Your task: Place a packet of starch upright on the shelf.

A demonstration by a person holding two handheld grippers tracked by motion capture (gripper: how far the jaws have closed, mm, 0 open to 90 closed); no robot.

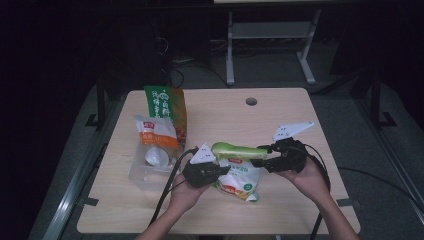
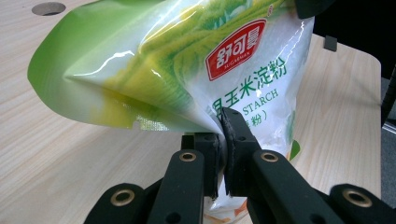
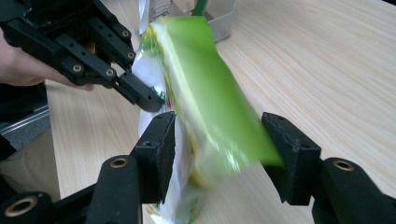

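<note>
Dark room and metal frame legs fill the upper part of the high view, and a pale wood surface point(image 1: 280, 120) with a round cable hole takes the centre. At centre left of the frame a clear plastic bin point(image 1: 142, 172) holds a white-and-orange pouch point(image 1: 156, 134), and a tall green-and-orange bag point(image 1: 167, 111) stands just behind it. Near the middle, low in the frame, a white-and-green starch pouch point(image 1: 239, 175) stands between the two hands, its green top fold tipped toward the right. The left gripper point(image 1: 224, 170) meets the pouch's left edge; the right gripper point(image 1: 256, 156) sits at the green top.

In the left gripper view the pouch point(image 2: 196, 60) fills the upper frame, red logo at upper right, and the black fingers point(image 2: 233, 140) at bottom centre are clenched on a pinched crease of its film.

In the right gripper view the pouch's green top point(image 3: 205, 88) runs blurred from upper centre down between the two fingers point(image 3: 156, 144), which stand released and wide, neither pad pressing it. The other hand's gripper point(image 3: 140, 95) reaches in from the upper left and pinches the pouch's white side.

Judging from this, the pouch is out on the surface and steadied by one hand; the right-hand grasp on the top is not made, and the bin still holds only the other pouch.
</note>
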